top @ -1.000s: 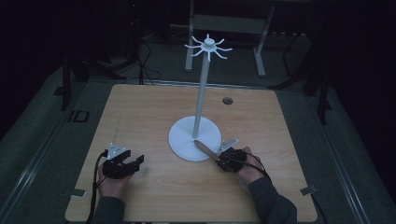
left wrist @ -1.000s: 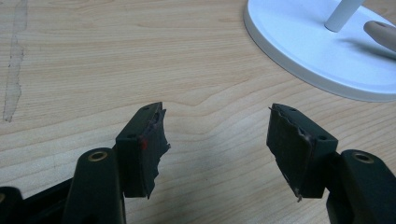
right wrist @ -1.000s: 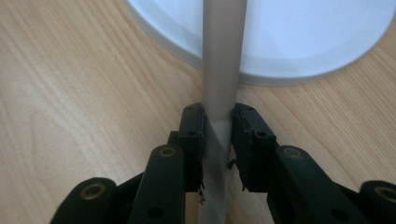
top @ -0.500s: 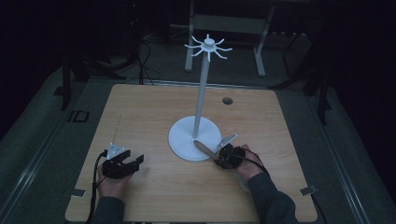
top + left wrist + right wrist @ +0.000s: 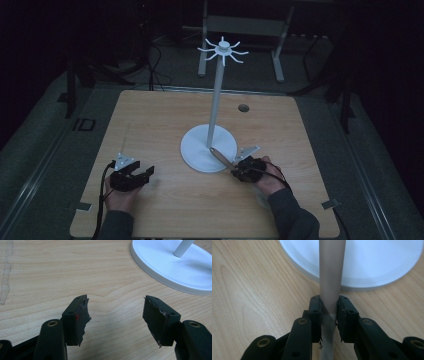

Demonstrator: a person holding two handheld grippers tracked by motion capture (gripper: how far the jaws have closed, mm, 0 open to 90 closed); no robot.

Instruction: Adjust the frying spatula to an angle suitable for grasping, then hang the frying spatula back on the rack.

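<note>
A white stand (image 5: 216, 102) with a ring of hooks (image 5: 223, 50) on top rises from a round white base (image 5: 200, 150) at the table's middle. My right gripper (image 5: 234, 171) lies low at the base's front right edge, shut on a long flat grey-brown stick (image 5: 221, 157) that slants out over the base. In the right gripper view the stick (image 5: 331, 277) runs straight up between the pads of my right gripper (image 5: 329, 312). My left gripper (image 5: 145, 175) rests at the front left, open. Bare wood shows between the jaws of the left gripper (image 5: 116, 315).
The wooden table (image 5: 150, 120) has a small dark hole (image 5: 243, 107) at the back right. A faint scratch line (image 5: 6, 270) marks the wood left of my left gripper. Dark floor, cables and a metal frame (image 5: 245, 30) lie beyond the far edge.
</note>
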